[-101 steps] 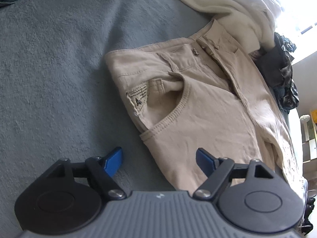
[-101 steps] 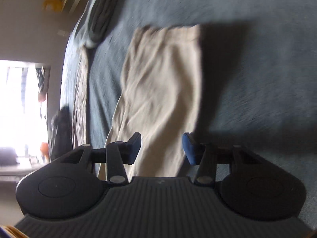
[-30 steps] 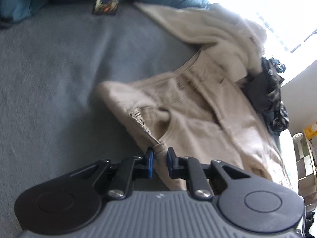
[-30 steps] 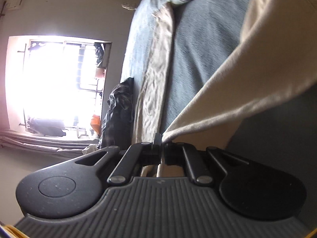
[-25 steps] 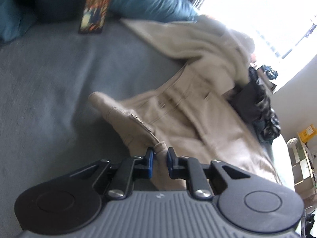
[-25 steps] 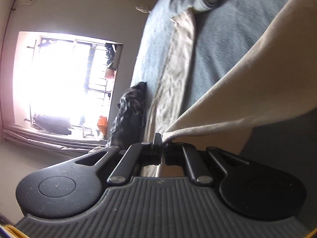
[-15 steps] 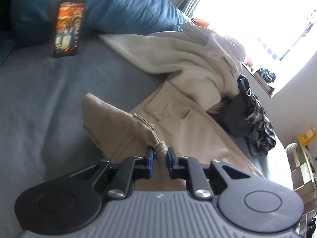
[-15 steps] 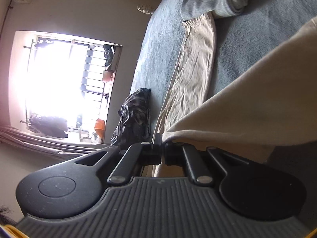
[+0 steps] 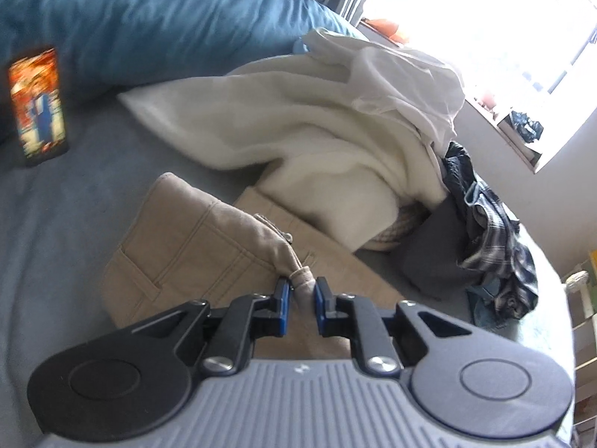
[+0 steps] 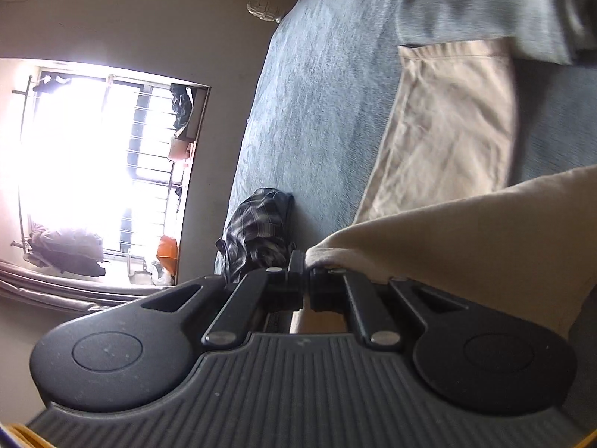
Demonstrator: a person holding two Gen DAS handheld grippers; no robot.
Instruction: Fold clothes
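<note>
Beige trousers (image 9: pixel 194 250) lie on a grey-blue bed, their waist end lifted and folded over the rest. My left gripper (image 9: pixel 301 293) is shut on a bunched corner of that waist end, which stands up between the blue pads. In the right wrist view my right gripper (image 10: pixel 306 264) is shut on the hem of one beige trouser leg (image 10: pixel 466 231), raised off the bed. The other leg (image 10: pixel 451 119) lies flat beyond it on the bed cover (image 10: pixel 317 86).
A cream blanket (image 9: pixel 317 127) is heaped just past the trousers, with a blue pillow (image 9: pixel 149 22) and a phone (image 9: pixel 39 100) behind. Dark plaid clothes (image 9: pixel 485 246) lie at the right. A rolled grey garment (image 10: pixel 485 3) sits beyond the flat leg. A bright window fills the left of the right wrist view.
Both grippers have carried their ends of the trousers up and across the bed, so the lifted half now drapes over the flat half. Pillow, phone and blanket have come nearer in the left wrist view.
</note>
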